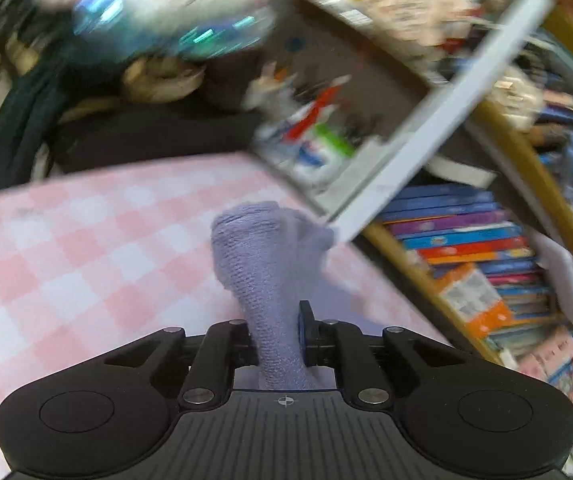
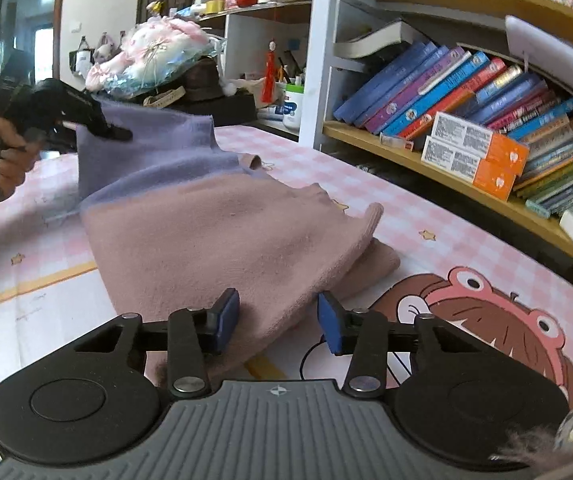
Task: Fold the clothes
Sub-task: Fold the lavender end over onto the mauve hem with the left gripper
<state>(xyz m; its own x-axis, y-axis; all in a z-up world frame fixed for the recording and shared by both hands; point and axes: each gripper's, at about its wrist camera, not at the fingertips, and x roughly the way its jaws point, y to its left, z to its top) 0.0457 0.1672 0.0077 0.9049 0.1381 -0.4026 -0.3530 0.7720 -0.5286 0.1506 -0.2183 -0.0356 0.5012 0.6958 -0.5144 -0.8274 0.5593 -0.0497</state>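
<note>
While the left gripper (image 1: pixel 276 338) pinches the sweater's (image 2: pixel 214 236) purple end, the right gripper (image 2: pixel 278 320) straddles its pink edge, pads apart

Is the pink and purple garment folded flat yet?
No. The pink and purple knit garment is part lifted, its purple end pinched in the left gripper.

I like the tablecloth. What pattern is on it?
Pink and white checks on the tablecloth, clearest in the left wrist view.

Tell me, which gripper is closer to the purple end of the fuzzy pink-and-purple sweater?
Left. The left gripper is clamped right on the purple end of the sweater, lifting it. The right gripper is open at the pink hem, the far end.
</note>
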